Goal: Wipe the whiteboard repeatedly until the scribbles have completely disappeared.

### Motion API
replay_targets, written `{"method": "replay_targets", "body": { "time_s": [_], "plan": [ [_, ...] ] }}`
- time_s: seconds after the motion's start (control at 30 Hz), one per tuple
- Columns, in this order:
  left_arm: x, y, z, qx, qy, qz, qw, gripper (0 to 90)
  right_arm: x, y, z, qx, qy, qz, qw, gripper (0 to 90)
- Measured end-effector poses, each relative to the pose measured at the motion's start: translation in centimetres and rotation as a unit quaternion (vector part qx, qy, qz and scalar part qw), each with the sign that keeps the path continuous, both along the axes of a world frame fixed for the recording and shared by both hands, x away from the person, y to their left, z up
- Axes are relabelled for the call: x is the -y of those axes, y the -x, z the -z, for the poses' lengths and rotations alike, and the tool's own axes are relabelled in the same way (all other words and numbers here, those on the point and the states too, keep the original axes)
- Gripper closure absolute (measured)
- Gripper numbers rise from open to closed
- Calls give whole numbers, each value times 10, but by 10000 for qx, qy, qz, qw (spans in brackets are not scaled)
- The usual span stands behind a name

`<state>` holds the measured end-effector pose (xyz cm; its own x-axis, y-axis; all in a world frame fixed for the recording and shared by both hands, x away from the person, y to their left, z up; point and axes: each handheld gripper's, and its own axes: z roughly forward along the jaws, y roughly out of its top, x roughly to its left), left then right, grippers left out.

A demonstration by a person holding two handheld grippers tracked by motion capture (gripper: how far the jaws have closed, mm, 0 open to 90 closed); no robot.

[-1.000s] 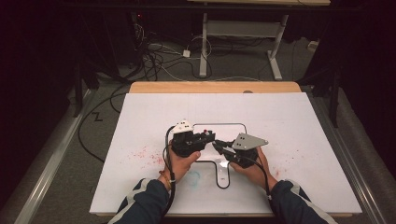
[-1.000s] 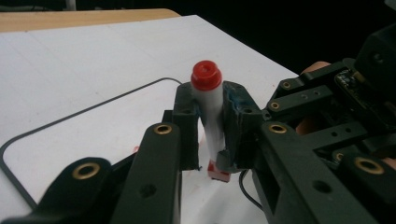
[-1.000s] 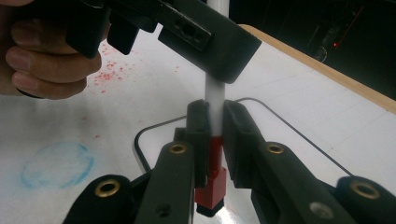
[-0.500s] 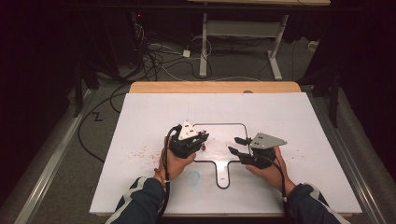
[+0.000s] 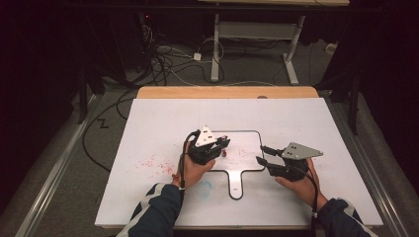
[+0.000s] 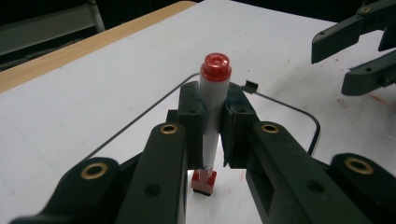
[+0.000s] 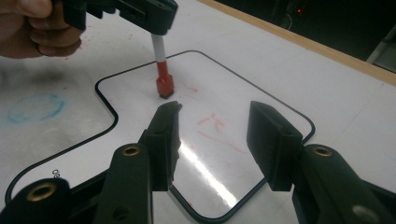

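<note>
Marker (image 6: 212, 116) stands clamped between the jaws of the left hand-held gripper (image 5: 217, 146), held nearly upright. Its white barrel runs through the pads, its red end cap sticks out above them, and its red tip end points down below them. In the right gripper view the marker (image 7: 161, 70) hangs from that hand-held gripper with its red tip at or just above a small whiteboard (image 7: 140, 130); whether it touches, I cannot tell.

The whiteboard (image 5: 247, 148) is a paddle-shaped sheet with a black border and a short handle, lying flat on the white desk (image 5: 163, 118). In the high view the marker sits over the whiteboard's left part, near its far left corner. Faint red strokes (image 7: 212, 123) mark the whiteboard to the right of the tip.

The right hand-held gripper (image 5: 263, 154) holds nothing; its jaws are spread apart. It hovers at the whiteboard's right edge, well apart from the marker and pointing towards it. In the left gripper view its jaws (image 6: 355, 51) appear beyond the whiteboard's border.

On the desk left of the whiteboard lie red smudges (image 5: 150, 163), and near the handle a faint blue ring (image 7: 35, 107).
</note>
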<state>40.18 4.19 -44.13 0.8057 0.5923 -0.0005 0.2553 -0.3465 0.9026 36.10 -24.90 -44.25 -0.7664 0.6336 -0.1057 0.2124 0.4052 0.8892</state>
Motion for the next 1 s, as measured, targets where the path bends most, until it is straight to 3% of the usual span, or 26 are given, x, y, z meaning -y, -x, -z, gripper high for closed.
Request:
{"method": "replay_targets", "body": {
  "time_s": [0.17, 0.23, 0.47, 0.6, 0.83, 1.0],
  "plan": [
    [11, -10, -2, 17, -87, 37, 10000, 782, -1, 0, 2, -39, 27, -39, 10000, 551],
    [3, -12, -3, -79, -95, 34, 9999, 782, 0, 0, 2, -33, 33, -30, 10000, 548],
    [-39, -6, -10, -263, -425, -25, 9987, 782, 7, 2, -3, -5, 49, 55, 10000, 521],
    [-47, -4, -10, -266, -433, -40, 9987, 781, 12, 4, -3, -31, 76, 95, 9999, 508],
    [-17, -16, -3, -103, -109, 66, 9999, 781, 11, 5, -3, -29, 68, 55, 10000, 485],
    [12, -25, -4, -65, -100, 238, 9996, 782, 10, 6, -3, -45, 73, 23, 10000, 485]
  ]
}}
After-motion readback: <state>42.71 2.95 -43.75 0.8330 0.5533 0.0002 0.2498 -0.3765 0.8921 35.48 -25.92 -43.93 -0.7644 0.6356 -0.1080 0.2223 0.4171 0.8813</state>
